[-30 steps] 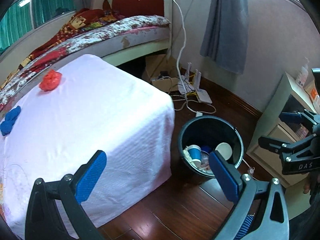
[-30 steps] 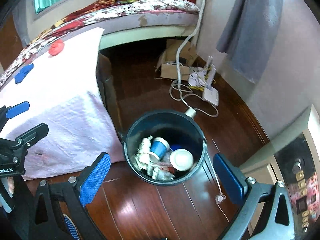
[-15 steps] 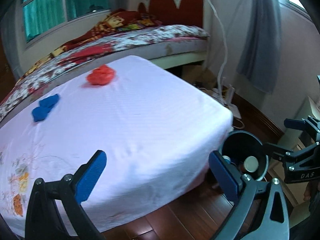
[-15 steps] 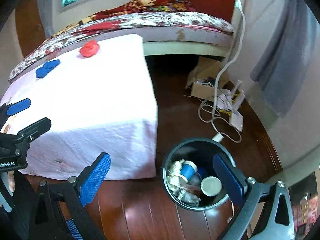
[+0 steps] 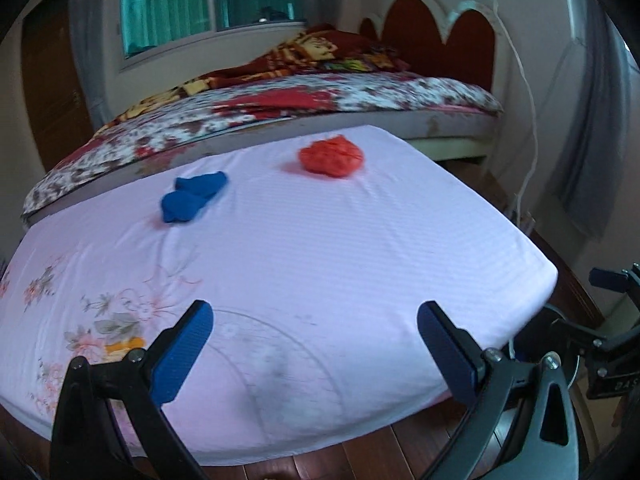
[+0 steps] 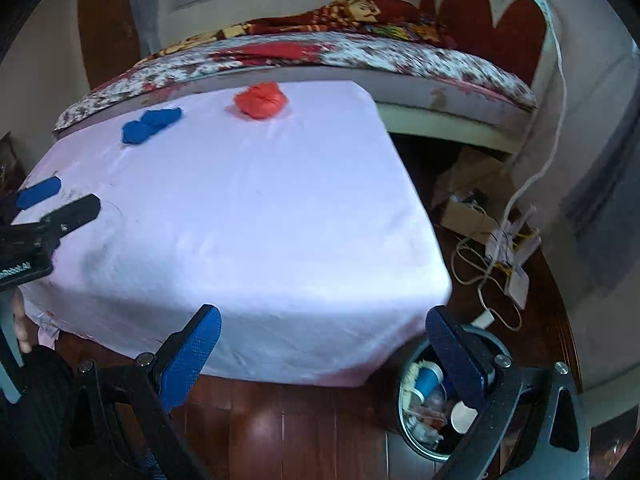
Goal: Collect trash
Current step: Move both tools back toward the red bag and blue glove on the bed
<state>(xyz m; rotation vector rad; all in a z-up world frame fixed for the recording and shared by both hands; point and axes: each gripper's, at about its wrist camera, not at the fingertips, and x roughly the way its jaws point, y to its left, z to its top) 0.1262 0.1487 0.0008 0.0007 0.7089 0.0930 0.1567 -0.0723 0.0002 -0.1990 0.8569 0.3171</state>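
A crumpled red piece of trash (image 5: 332, 157) and a crumpled blue piece (image 5: 193, 201) lie at the far side of a table under a pale pink cloth (image 5: 320, 248). Both also show in the right wrist view, red (image 6: 262, 100) and blue (image 6: 150, 124). My left gripper (image 5: 314, 354) is open and empty over the table's near edge. My right gripper (image 6: 322, 358) is open and empty, off the table's near right corner. A dark bin (image 6: 430, 396) with cups and wrappers stands on the floor under the right gripper's right finger.
A bed (image 5: 320, 96) with a patterned cover runs behind the table. Cables and a cardboard box (image 6: 480, 208) lie on the wooden floor to the right. A grey curtain (image 5: 592, 120) hangs at the right wall.
Both grippers have swung up and left from the bin toward the table top. The red and blue pieces are now nearer the middle of both views. Both stay open.
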